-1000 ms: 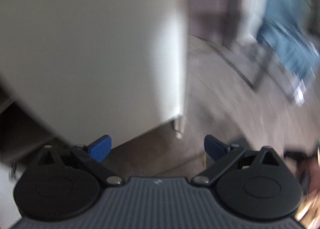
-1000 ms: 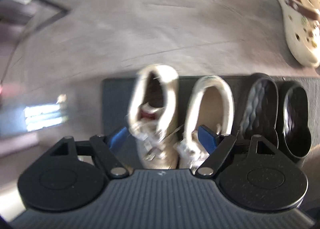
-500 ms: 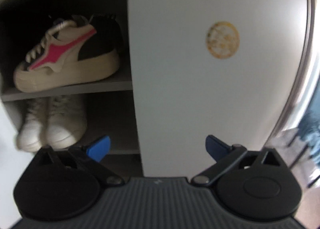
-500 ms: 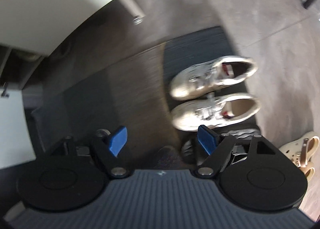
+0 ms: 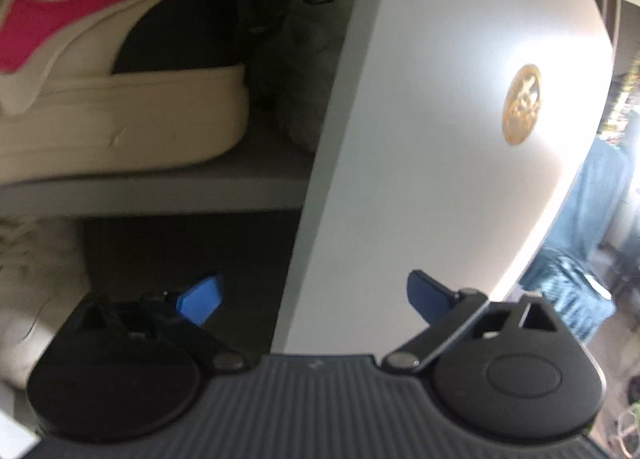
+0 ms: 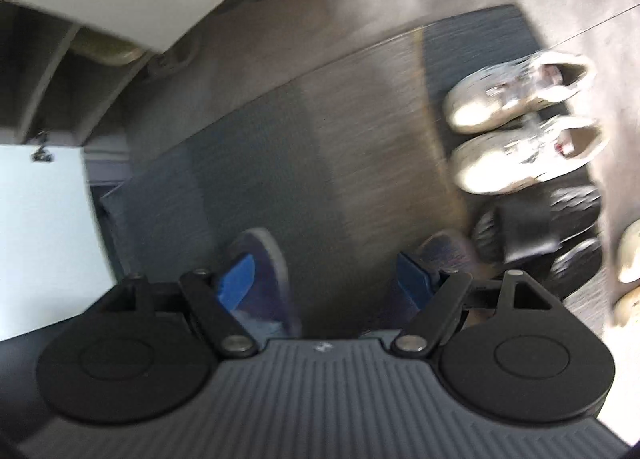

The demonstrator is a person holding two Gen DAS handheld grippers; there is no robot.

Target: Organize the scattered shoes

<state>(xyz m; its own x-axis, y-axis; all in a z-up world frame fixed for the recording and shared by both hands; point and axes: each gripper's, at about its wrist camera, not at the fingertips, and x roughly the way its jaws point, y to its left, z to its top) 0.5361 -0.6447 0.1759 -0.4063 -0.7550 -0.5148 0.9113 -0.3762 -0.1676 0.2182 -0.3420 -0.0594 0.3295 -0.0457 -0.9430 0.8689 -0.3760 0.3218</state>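
The left gripper (image 5: 314, 295) had its jaws spread wide with nothing between them. Straight ahead of the gap stood the edge of a white cabinet door (image 5: 420, 119). Off beyond the left jaw, a cream sneaker with a pink stripe (image 5: 112, 71) sat on a shelf (image 5: 168, 191), and white sneakers (image 5: 28, 279) sat on the level below.

The right gripper (image 6: 324, 279) also had its jaws spread and empty, pointed down at a dark mat (image 6: 300, 147). Close beyond each jaw a dark blue shoe toe (image 6: 264, 259) showed, apparently the person's own feet. Further out past the right jaw, a pair of silver-white sneakers (image 6: 524, 119) lay side by side on the mat, with a pair of black slides (image 6: 536, 227) just beside them. At the far right edge, pale clogs (image 6: 630, 267) lay partly out of view, seemingly off the mat.

By this showing, two pairs were lined up and several shoes shelved. Whether the clogs were paired tidily or yet to be placed, the blur left unsettled.
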